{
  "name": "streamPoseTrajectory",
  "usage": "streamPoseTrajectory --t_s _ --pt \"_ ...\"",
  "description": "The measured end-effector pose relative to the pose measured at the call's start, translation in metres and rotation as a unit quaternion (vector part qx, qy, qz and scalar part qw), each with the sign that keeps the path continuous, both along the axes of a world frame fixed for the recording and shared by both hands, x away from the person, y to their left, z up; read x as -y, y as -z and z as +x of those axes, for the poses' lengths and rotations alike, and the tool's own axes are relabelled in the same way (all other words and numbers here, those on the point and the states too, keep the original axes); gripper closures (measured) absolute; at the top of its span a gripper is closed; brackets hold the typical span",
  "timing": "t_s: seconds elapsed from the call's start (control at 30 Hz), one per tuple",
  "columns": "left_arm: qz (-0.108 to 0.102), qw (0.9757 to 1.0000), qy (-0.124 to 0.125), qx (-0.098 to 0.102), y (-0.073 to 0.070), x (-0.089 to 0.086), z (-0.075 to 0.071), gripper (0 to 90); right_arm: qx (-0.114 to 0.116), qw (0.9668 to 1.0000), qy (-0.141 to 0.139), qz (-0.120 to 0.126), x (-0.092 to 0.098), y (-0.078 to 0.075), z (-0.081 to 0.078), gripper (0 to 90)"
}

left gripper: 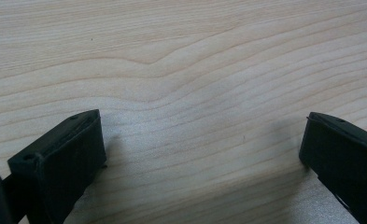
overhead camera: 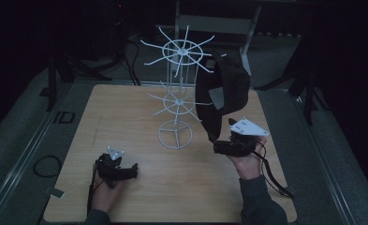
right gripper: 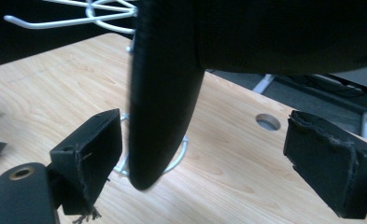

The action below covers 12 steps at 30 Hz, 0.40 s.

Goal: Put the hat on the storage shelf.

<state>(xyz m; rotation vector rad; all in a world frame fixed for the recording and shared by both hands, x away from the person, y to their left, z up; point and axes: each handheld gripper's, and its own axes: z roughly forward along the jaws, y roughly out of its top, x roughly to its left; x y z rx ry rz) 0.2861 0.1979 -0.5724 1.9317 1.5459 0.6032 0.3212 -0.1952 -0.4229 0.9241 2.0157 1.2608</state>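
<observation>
My left tongs point(overhead camera: 134, 169) rest low near the bench's point(overhead camera: 125, 108) front left corner, jaws wide over bare wood with open room on every side. My right tongs point(overhead camera: 217, 146) sit toward the right edge, jaws wide, the brim of a black cap point(overhead camera: 228, 86) hanging between them, close by 1 jaw. The cap hangs off the white wire rack point(overhead camera: 178, 93) mid-bench, dark and curved.
</observation>
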Motion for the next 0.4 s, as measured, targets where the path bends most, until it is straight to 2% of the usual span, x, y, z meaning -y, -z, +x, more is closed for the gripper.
streamPoseTrajectory --t_s 0.17,0.27,0.4 --pt "0.000 1.0000 -0.001 0.001 0.000 0.000 0.000 0.2 -0.009 0.9993 -0.024 0.028 0.002 -0.001 -0.003 11.6" --pt "0.000 1.0000 -0.001 0.001 0.000 0.000 0.000 0.2 -0.019 0.9977 -0.036 0.054 0.006 0.001 -0.004 11.6" --pt "0.001 1.0000 0.001 0.000 0.000 0.000 0.000 0.2 -0.029 0.9963 -0.040 0.070 0.011 0.007 -0.006 11.8"
